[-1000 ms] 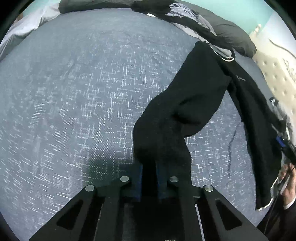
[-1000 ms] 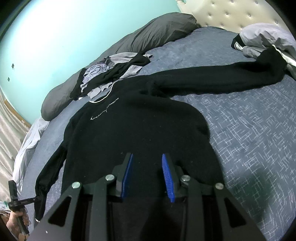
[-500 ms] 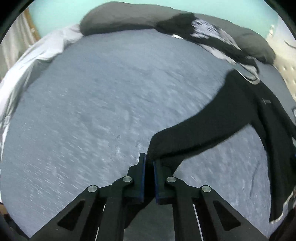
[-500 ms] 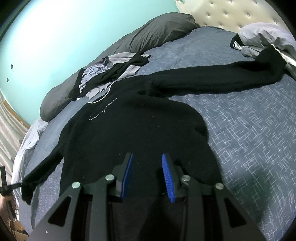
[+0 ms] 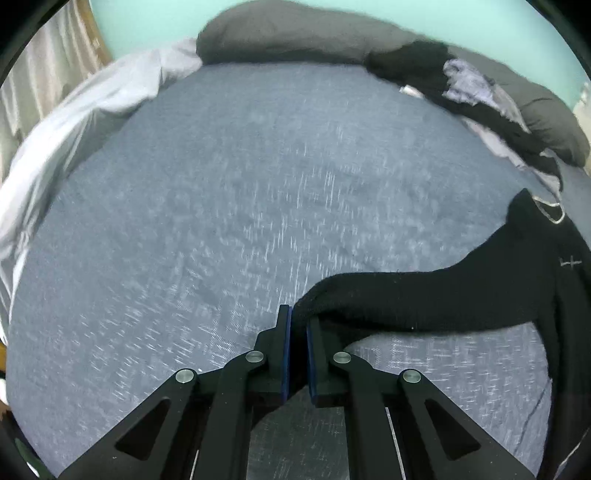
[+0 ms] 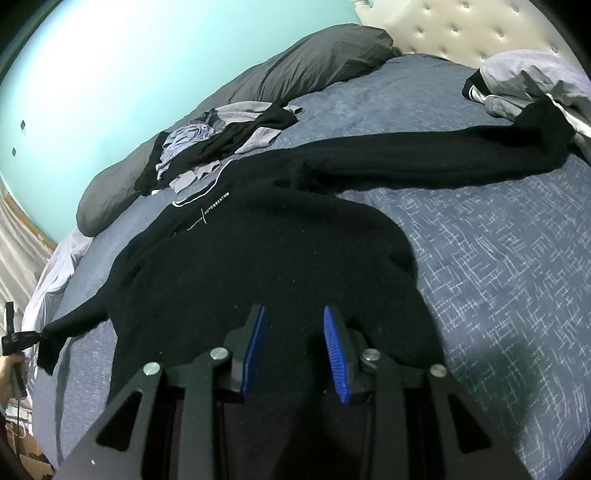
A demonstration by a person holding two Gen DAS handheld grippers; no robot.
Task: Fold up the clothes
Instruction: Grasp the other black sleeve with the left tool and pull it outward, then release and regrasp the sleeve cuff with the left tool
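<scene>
1. At the far left of the right wrist view, a person's hand (image 6: 9, 373) holds the left gripper (image 6: 22, 338), small at the frame edge, with the cuff of the black sweater's left sleeve (image 6: 74, 325) pulled out straight to it.
2. In the left wrist view the left gripper (image 5: 299, 325) has its jaws nearly together, pinching that sleeve's cuff; the sleeve (image 5: 424, 299) runs off to the right toward the body of the garment at the frame edge, raised a little above the bed at the cuff.
3. The black sweater (image 6: 266, 266) lies spread on the blue-grey patterned bed cover (image 6: 498, 266), neck toward the pillows, with small white lettering by the collar.
4. The right gripper (image 6: 293, 328) sits low over the sweater's lower body. Its blue-padded jaws stand partly apart, with black fabric seen in the gap; whether the pads press on the cloth I cannot tell.
5. Beyond the collar, a heap of grey and black clothes (image 6: 218, 144) rests against a long dark grey pillow (image 6: 295, 70).
6. The sweater's other sleeve (image 6: 443, 155) stretches out flat to the right, its end touching a bundle of pale grey clothing (image 6: 528, 81) near the tufted headboard (image 6: 461, 26).
</scene>
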